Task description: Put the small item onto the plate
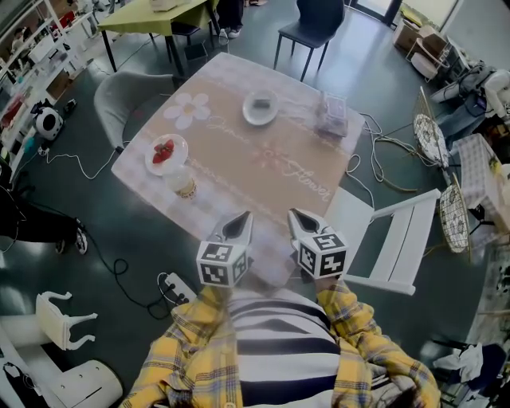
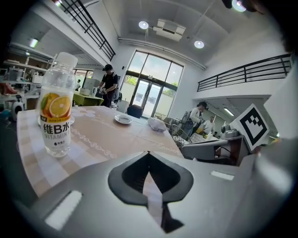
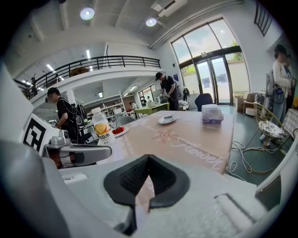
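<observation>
The left gripper (image 1: 241,217) and right gripper (image 1: 296,215) are squeezing shut, empty, while a clear plastic bottle (image 2: 56,109) is mostly hiding the white plate of red fruit (image 1: 180,143) from the left gripper view.

This is a big open workroom, half lab and half office, nothing like a home. A mezzanine railing (image 3: 111,60) runs along the upper floor at 11 o'clock, and tall glass doors (image 2: 151,90) close off the far end at 12. Round ceiling lights (image 3: 87,13) sit high overhead. Shelves (image 1: 32,48) crammed with gear stand at 10 o'clock, cables (image 3: 240,148) trail underfoot at 2, boxes (image 1: 414,36) pile up at 1, and a person (image 2: 109,83) stands working by a green table (image 1: 151,14) at 11.
</observation>
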